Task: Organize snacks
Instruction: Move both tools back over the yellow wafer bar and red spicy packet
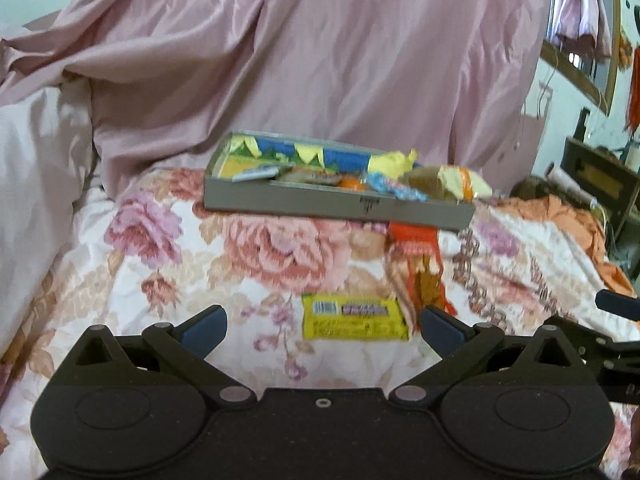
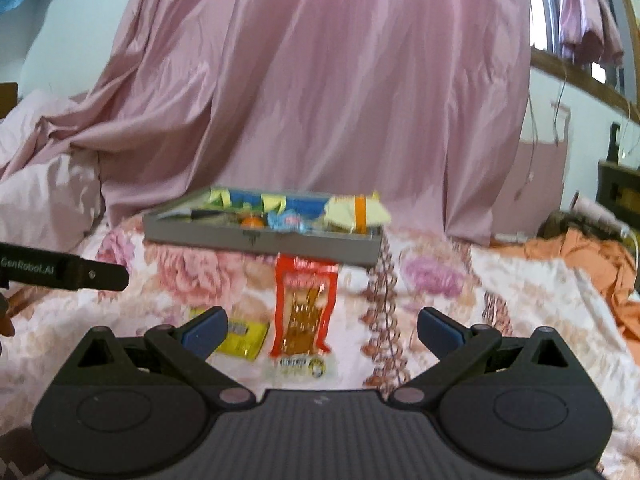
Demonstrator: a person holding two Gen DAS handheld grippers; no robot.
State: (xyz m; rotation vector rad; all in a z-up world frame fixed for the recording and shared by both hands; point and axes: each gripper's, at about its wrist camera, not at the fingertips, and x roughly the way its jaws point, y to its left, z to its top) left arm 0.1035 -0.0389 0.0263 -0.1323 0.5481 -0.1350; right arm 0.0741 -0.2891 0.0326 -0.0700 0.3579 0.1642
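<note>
Broadly, a flowered bed [image 1: 280, 248] carries a grey box [image 1: 336, 200] filled with snacks. Nearer than the box, touching its front wall, lies a red packet [image 2: 304, 312]; nearer still, a yellow packet [image 1: 354, 317]. Left gripper [image 1: 322, 326] fingers stand apart, yellow packet between them. Right gripper [image 2: 322, 330] fingers stand apart, red packet between.

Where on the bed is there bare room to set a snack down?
Free: floral bedspread left of the yellow packet, up to the grey tray. Also right of the red packet, toward the orange cloth. Crowded: the tray's right end, heaped with snacks.
</note>
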